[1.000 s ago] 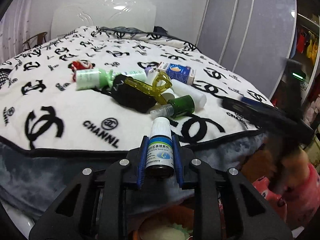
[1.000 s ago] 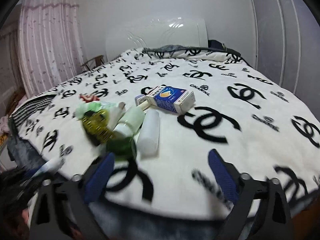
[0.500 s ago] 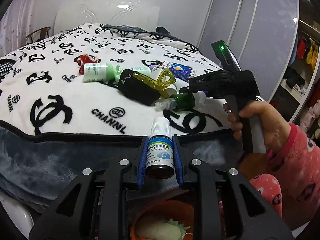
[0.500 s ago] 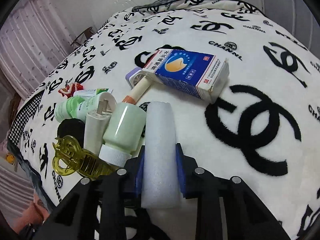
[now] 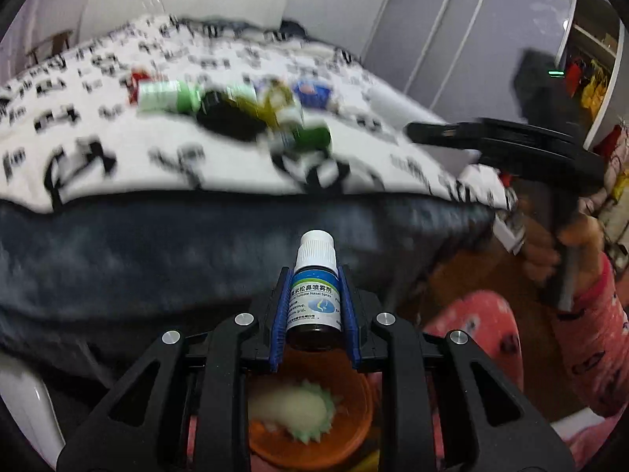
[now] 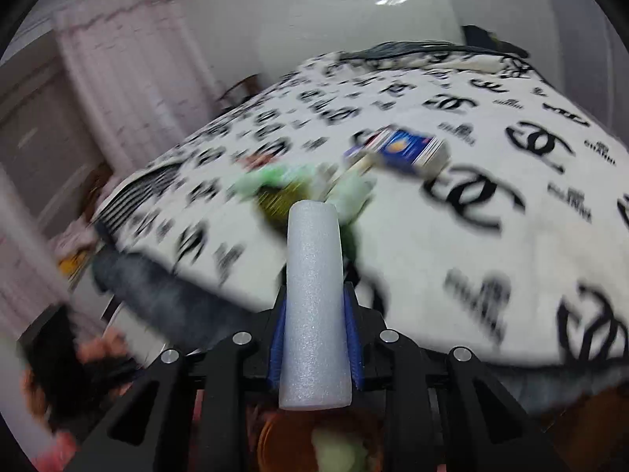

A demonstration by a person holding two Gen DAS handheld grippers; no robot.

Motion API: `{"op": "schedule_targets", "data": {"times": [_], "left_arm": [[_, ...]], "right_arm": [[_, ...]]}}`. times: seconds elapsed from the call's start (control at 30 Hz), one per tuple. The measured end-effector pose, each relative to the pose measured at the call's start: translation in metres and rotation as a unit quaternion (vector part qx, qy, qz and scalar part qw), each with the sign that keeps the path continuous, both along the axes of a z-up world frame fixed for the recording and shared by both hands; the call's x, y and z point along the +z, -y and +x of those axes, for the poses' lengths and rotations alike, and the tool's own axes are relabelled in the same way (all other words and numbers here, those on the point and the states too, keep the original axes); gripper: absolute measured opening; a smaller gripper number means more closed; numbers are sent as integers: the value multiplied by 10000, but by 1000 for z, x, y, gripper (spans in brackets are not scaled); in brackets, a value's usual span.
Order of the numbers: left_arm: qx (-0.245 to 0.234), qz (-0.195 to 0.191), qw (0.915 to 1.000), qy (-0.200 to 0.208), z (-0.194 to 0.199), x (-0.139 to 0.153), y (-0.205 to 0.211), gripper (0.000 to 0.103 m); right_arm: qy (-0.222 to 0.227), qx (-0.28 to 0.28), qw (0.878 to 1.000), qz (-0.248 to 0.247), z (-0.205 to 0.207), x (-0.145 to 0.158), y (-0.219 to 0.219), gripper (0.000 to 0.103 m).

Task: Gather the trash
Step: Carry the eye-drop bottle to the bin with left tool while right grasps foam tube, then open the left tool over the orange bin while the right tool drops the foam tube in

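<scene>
Left gripper [image 5: 314,306], lower centre of the left wrist view, is clamped on a nasal spray bottle [image 5: 314,299], white cap pointing away, above an orange bin [image 5: 354,424] at the bottom edge. Blurred trash pile [image 5: 236,106] lies on the logo blanket [image 5: 98,149], upper left. Right gripper [image 6: 314,338], lower centre of its own view, is closed around a white foam cylinder [image 6: 313,306], standing upright over the bin.

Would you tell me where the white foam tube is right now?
The foam tube sits clamped in the right claw, in the right wrist view's lower centre, above the orange bin.
</scene>
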State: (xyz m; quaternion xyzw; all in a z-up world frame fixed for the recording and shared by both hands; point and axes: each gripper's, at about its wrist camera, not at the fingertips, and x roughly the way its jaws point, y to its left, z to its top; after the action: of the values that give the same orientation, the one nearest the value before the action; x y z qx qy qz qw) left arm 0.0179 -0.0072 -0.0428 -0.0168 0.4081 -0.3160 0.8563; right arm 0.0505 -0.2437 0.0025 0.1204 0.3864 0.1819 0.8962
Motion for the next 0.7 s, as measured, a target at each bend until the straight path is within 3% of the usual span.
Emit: {"op": "schedule_targets", "data": {"times": [0.17,0.27,0.4,0.43,0.5,0.53,0.57,0.6,0.63,0.7], "left_arm": [[-112,521,9960,-723,-17,-57,14,23],[-51,853,9845,-1534,-14,-117,26,23],[60,1517,9673,-2030,-8,-171,43,23],[149,1666,9631,-2107,-6,-184,45,24],[262,1832,9552,-2308,-4,-199,45,27],[336,1846,9529,-2383,-2,-203,44,35],[370,1810,9529,-2405,-2,-203,42,42],[418,1732,9545,-2393,-1,-200,40,59],[476,1680,9560,-2356,-1,-197,38,64],[523,1582,9579,-2340,-1,-195,34,64]], "right_arm": [[-509,442,9977,96,-63,-50,-17,27],[-1192,513,9915,103,-74,-107,-27,27],[-2145,417,9758,20,-67,-186,-34,28],[-2297,439,9723,33,-66,-200,-36,30],[-2490,294,9679,-174,-63,-223,-38,50],[-2509,209,9675,-222,-63,-228,-37,67],[-2504,122,9679,-196,-62,-231,-34,67],[-2529,96,9673,-143,-62,-232,-32,67],[-2562,58,9666,-64,-62,-234,-29,67],[-2593,-39,9658,43,-60,-235,-24,67]]}}
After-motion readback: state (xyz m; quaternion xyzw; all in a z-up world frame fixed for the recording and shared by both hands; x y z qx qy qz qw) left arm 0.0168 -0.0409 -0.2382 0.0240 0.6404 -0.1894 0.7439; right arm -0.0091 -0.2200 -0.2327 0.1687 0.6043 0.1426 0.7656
